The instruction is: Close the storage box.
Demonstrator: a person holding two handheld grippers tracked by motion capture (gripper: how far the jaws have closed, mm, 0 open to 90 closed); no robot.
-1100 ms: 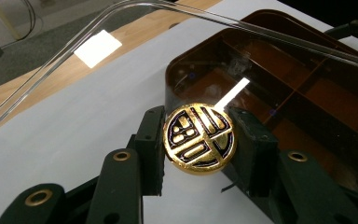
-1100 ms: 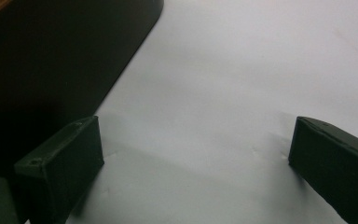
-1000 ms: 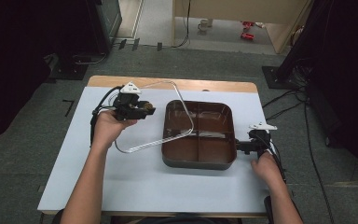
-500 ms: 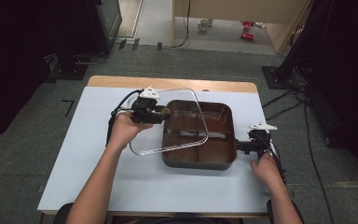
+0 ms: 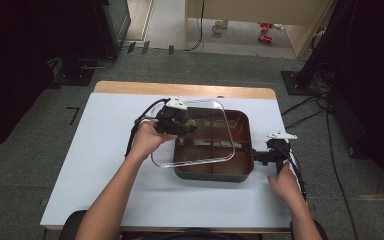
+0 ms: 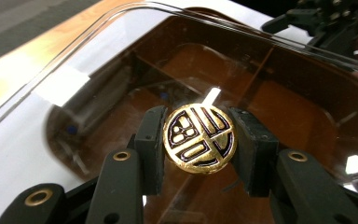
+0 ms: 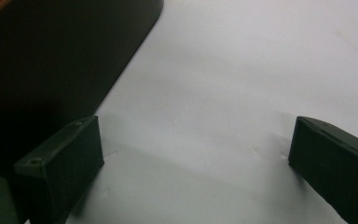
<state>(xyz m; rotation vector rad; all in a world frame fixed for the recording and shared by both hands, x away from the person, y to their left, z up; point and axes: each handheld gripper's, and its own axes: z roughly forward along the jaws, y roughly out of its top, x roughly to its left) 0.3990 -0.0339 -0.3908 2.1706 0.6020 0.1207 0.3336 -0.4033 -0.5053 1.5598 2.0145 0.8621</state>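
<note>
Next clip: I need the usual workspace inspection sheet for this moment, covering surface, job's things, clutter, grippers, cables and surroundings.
Surface: white table top with a wooden strip along its far edge.
Job's things: brown divided tray on the table; clear lid held partly over it, by its gold round knob.
Clutter: nothing seen on the table.
Grippers: left gripper shut on the knob; right gripper open, beside the tray's right side.
Cables: a black cable trails from the left gripper; more lie on the floor at right.
Surroundings: grey carpet, dark stands, red items on the far floor.
</note>
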